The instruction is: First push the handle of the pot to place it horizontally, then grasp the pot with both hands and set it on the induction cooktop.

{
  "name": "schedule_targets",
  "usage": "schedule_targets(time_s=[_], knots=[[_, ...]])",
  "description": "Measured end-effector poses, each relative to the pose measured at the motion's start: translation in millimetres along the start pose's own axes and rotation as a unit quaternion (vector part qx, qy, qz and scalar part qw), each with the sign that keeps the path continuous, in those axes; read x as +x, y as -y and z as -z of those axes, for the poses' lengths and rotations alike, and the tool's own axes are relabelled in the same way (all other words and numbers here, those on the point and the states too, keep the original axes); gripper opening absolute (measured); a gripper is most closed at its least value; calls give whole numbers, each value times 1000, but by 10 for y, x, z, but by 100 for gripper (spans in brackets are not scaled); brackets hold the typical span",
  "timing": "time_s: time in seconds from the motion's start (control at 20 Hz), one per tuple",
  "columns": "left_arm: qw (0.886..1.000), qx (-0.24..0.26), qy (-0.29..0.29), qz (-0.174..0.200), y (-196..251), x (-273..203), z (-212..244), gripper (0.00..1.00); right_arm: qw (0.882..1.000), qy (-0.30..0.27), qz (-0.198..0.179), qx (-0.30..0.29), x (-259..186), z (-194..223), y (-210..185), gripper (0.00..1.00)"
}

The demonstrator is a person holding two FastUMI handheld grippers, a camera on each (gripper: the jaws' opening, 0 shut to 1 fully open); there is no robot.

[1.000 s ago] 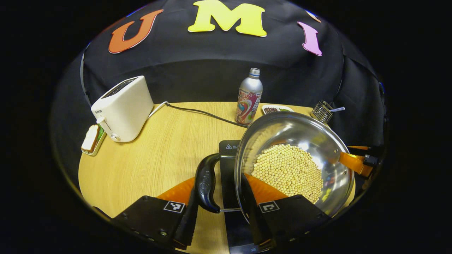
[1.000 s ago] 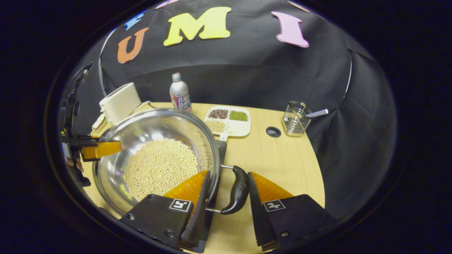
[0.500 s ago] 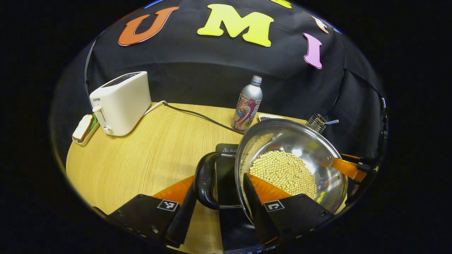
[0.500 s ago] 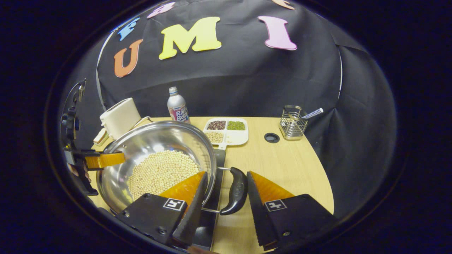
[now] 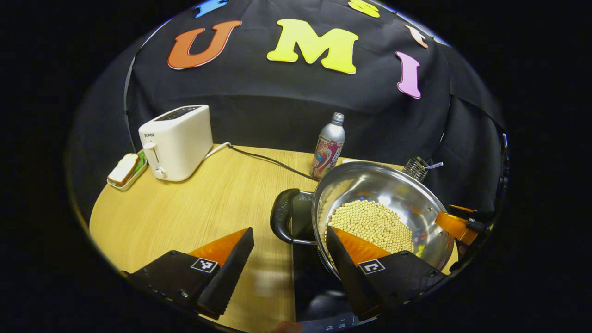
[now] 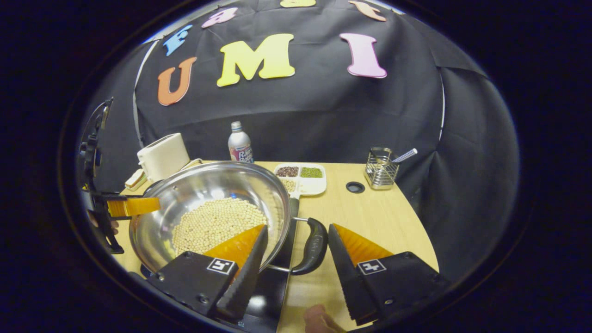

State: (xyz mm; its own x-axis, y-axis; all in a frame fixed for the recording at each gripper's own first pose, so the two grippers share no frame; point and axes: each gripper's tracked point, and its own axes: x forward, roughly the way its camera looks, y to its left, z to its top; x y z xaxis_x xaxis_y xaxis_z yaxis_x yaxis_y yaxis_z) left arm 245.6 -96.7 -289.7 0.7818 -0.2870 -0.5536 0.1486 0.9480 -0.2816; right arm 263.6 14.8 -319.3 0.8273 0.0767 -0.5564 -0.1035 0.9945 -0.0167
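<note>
A steel pot [image 5: 384, 181] with soybeans [image 5: 372, 224] in it sits on the black induction cooktop [image 5: 306, 282]. My left gripper [image 5: 289, 230] is open and wide. The pot's black left handle [image 5: 283, 215] lies just ahead of its fingertips, touching neither. In the right gripper view the pot [image 6: 208, 185] rests on the cooktop [image 6: 276, 296]. My right gripper [image 6: 297, 227] is open, with the right handle [image 6: 315, 240] between its fingers and a small gap on each side. Each gripper also appears across the pot, the right gripper [image 5: 455, 224] and the left gripper [image 6: 132, 206].
A white toaster [image 5: 178, 141] with its cord, bread on a small dish [image 5: 124, 170] and a drink bottle [image 5: 329, 148] stand at the back. A divided tray of beans [image 6: 303, 178], a wire basket [image 6: 380, 169] and a table hole [image 6: 355, 187] lie back right. A fingertip [image 6: 317, 319] shows at the bottom.
The pot came down onto the cooktop. My left gripper opened wide and drew back off the left handle. My right gripper opened slightly around the right handle.
</note>
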Motion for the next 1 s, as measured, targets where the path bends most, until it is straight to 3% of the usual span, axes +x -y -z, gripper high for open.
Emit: schedule_targets(time_s=[0.35,0.5,1.0], knots=[[996,21,81,-11,108,-740,-137,94,997,71,16,9,-498,-100,-3,82],[991,48,123,-22,200,-1121,-208,94,995,98,19,15,-835,-89,-43,99],[975,42,216,-41,530,-2318,-242,96,978,205,35,30,-2226,-287,-82,99]])
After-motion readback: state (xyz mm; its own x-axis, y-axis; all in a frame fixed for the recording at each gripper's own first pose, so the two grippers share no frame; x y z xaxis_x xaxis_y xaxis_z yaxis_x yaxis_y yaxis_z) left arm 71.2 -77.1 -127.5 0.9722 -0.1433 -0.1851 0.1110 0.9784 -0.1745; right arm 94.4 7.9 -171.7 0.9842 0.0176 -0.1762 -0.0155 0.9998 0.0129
